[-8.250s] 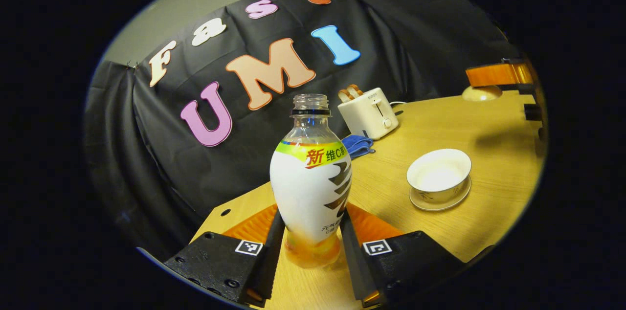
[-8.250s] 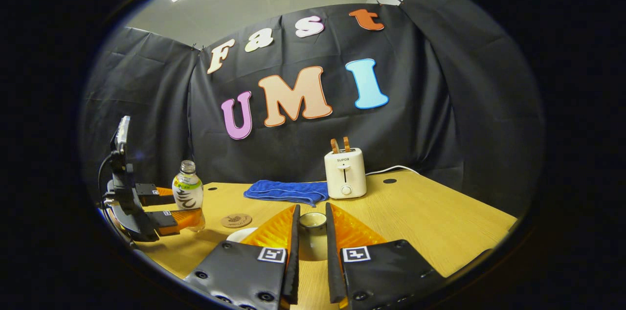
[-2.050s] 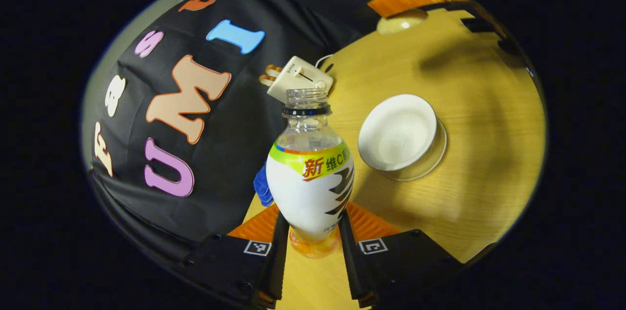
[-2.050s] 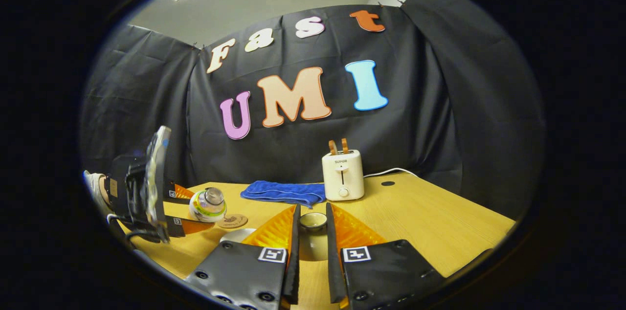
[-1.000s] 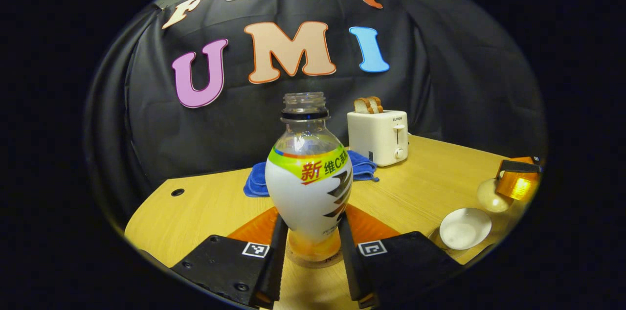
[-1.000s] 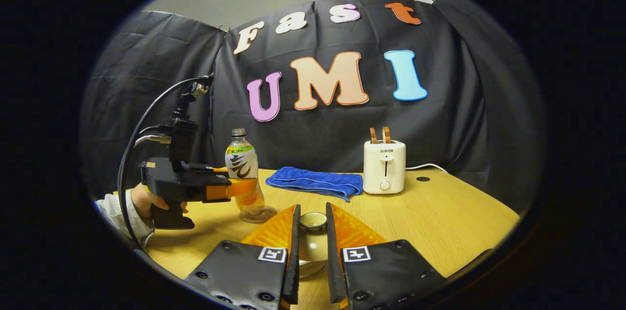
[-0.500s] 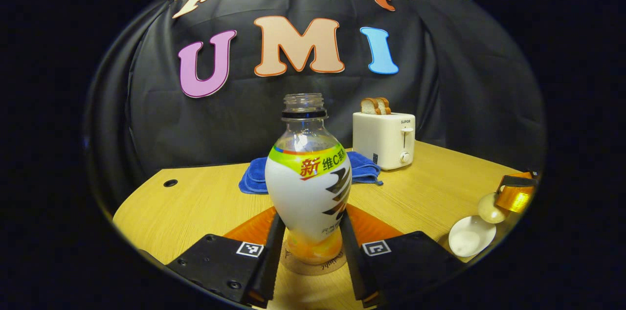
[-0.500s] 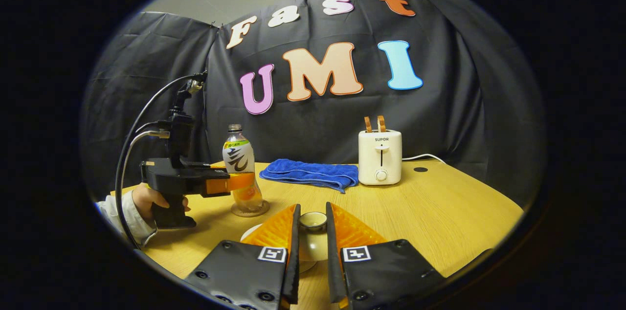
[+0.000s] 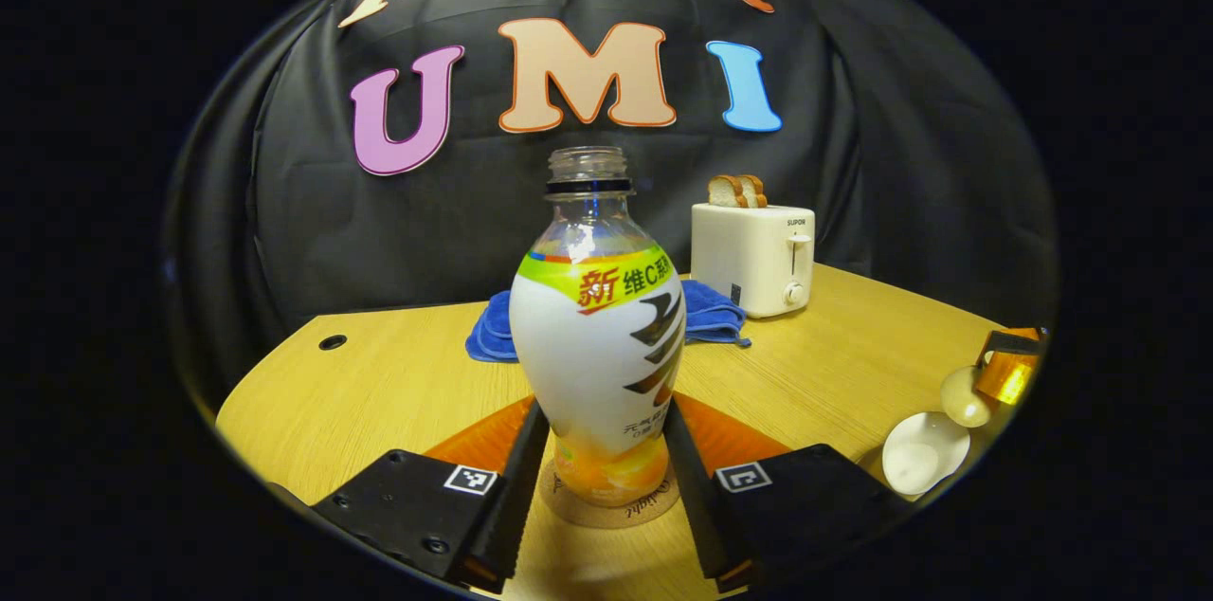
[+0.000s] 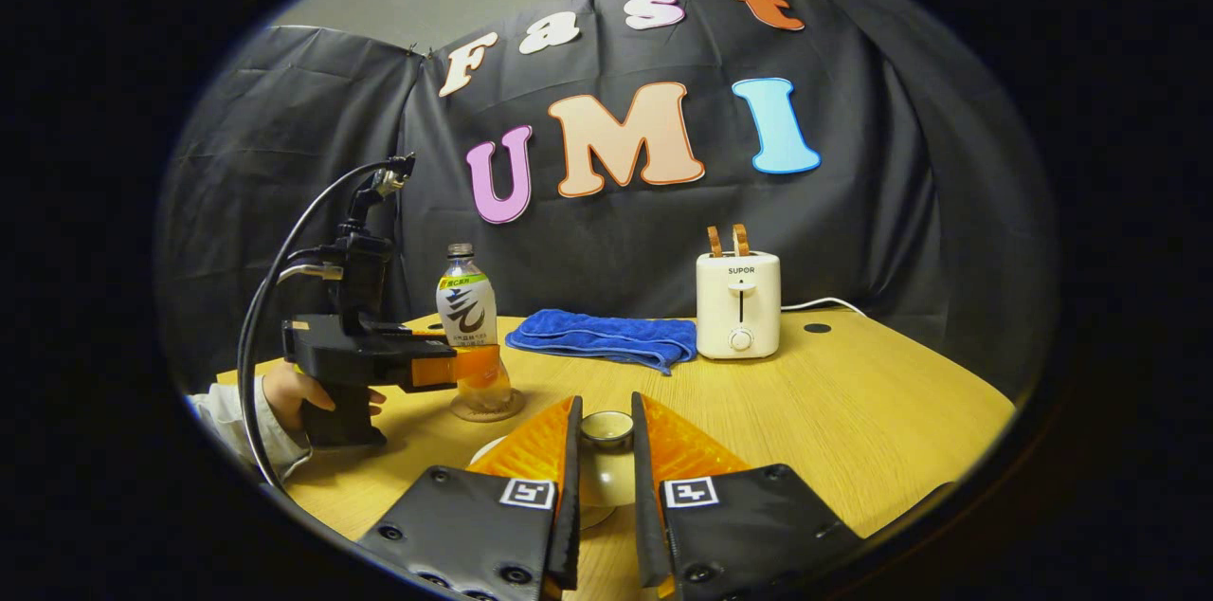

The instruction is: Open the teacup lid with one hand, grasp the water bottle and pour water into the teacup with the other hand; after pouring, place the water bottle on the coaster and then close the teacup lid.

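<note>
The uncapped water bottle [image 9: 597, 336] stands upright on the round cork coaster [image 9: 611, 506]. My left gripper [image 9: 606, 404] flanks its lower body with the fingers slightly spread, open. The right gripper view has the same bottle [image 10: 466, 312] on the coaster [image 10: 486, 409] at left, with a hand holding the left gripper [image 10: 464, 364]. My right gripper [image 10: 606, 398] is shut on the knob of the cream teacup lid [image 10: 606, 430], held just above the table. In the left gripper view the lid [image 9: 965, 395] hangs beside and above the open white teacup [image 9: 924, 464].
A white toaster [image 10: 739, 302] with two bread slices stands at the back of the wooden table [image 10: 853, 411]. A folded blue towel [image 10: 606, 337] lies to its left, behind the bottle. A sleeve [image 10: 227, 416] shows at the table's left edge.
The bottle was tipped over the cup two seconds ago, then swung upright and set on the coaster. In the last half second the left fingers spread. The right gripper keeps the lid.
</note>
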Action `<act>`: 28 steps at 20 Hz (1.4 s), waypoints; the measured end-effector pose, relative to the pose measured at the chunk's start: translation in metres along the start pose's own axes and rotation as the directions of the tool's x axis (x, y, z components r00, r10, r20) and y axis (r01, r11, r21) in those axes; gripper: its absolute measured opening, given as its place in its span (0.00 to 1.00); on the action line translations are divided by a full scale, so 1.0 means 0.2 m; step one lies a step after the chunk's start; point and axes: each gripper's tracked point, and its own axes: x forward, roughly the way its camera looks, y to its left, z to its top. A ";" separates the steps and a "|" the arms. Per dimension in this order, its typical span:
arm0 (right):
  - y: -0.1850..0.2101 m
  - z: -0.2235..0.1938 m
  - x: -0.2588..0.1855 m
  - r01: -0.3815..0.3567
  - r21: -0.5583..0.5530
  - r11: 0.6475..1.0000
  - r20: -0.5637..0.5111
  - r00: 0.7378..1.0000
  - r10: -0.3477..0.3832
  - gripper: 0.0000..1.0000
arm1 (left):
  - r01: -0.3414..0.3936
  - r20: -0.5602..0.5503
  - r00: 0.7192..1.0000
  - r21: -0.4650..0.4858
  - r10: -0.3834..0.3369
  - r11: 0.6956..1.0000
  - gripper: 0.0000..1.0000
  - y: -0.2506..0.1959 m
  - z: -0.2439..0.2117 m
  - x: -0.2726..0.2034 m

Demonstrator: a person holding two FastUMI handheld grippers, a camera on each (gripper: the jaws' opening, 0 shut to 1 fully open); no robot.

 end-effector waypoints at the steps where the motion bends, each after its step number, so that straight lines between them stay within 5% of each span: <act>1: 0.01 0.00 0.00 -0.004 0.001 1.000 0.003 1.000 0.004 0.29 | -0.002 -0.002 1.000 -0.002 0.002 1.000 0.71 0.00 0.00 0.00; 7: 0.09 -0.02 0.02 -0.055 0.012 0.998 0.007 0.998 0.055 0.26 | -0.027 -0.010 1.000 -0.027 0.027 0.999 0.92 0.03 -0.04 -0.05; 12: 0.17 -0.05 0.06 -0.095 0.018 0.995 0.006 0.995 0.095 0.30 | -0.061 0.008 0.998 -0.073 0.062 0.995 0.92 0.06 -0.05 -0.18; 22: 0.22 -0.13 0.10 -0.104 0.008 0.995 -0.041 0.994 0.104 0.27 | -0.093 0.109 0.990 -0.008 0.094 0.996 0.92 -0.02 0.00 -0.54; 28: 0.22 -0.16 0.09 -0.095 0.002 0.996 -0.069 0.993 0.095 0.34 | -0.097 0.119 0.988 -0.010 0.097 0.995 0.92 -0.07 -0.05 -0.68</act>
